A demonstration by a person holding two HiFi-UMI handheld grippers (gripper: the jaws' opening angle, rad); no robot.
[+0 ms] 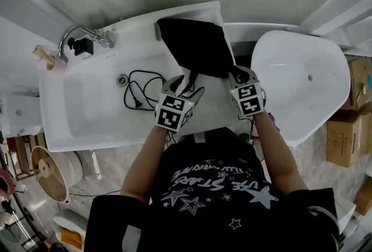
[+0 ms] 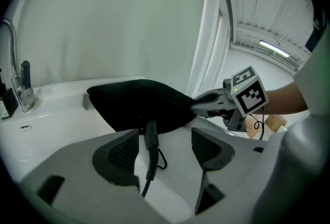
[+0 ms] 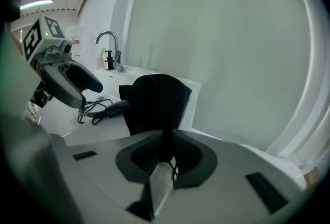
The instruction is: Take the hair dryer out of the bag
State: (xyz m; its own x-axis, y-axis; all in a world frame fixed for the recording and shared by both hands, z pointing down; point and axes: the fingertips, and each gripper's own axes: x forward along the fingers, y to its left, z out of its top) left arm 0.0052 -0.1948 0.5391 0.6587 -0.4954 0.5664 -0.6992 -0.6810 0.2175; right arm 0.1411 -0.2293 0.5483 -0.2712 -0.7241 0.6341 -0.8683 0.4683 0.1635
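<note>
bag (image 1: 195, 47) beside basin (image 1: 87, 114), cord (image 1: 143, 86) in basin

Bag (image 1: 195, 47), ahead of both claws: plain matte black. Hair dryer cord (image 1: 139, 91), left of left claw (image 1: 192, 87): black. Left claw, right claw (image 1: 235, 75): grey bodies, dark grey ribbed pads (image 2: 121, 153), cubes with black-and-white square markers. Table (image 1: 214, 107) under claws: white. Sink (image 1: 64, 111) and tub (image 1: 302, 71), either side of claws: white. Faucet (image 1: 72, 33): chrome. Boxes (image 1: 343, 129), far right of right claw: brown. Shirt (image 1: 215, 187), behind claws: black, white stars and lettering.
</note>
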